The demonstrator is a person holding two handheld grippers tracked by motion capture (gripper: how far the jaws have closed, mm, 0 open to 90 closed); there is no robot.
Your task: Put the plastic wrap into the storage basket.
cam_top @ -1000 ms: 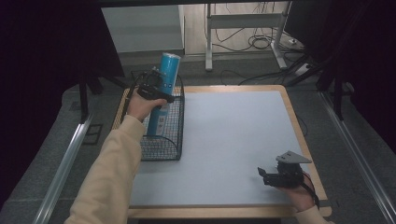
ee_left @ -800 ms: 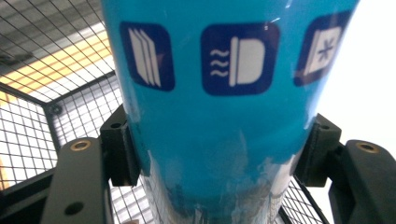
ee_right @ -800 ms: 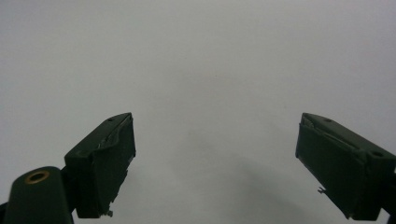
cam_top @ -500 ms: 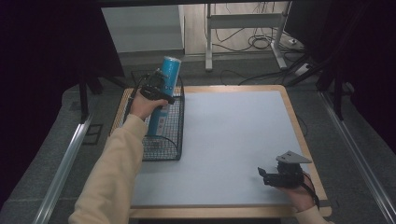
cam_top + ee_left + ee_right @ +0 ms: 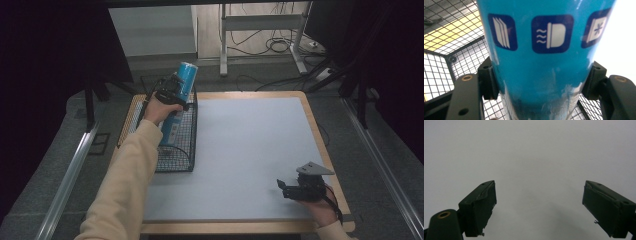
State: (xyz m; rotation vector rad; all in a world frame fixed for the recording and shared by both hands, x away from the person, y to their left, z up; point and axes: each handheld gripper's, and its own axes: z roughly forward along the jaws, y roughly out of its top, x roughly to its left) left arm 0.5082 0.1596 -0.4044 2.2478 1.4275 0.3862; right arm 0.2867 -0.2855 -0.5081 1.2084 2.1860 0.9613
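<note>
A tall blue can (image 5: 181,95) with dark blue icons on its side (image 5: 544,50) stands tilted, its lower end inside the black wire basket (image 5: 176,160) at the table's left. My left gripper (image 5: 170,92) is shut on the can around its upper half; both pads press its sides in the left gripper view. My right gripper (image 5: 282,189) rests near the table's front right corner, held by a hand. In the right gripper view its jaws stand wide apart (image 5: 539,205) with nothing between them, over bare grey mat.
The grey mat (image 5: 250,150) covers the wooden table (image 5: 320,140). Beyond the far edge are a metal stand's legs (image 5: 260,45) and floor cables. A rail (image 5: 70,170) runs along the left side.
My left gripper has carried the can a little rightward and lower, deeper into the basket. The right gripper has stayed put.
</note>
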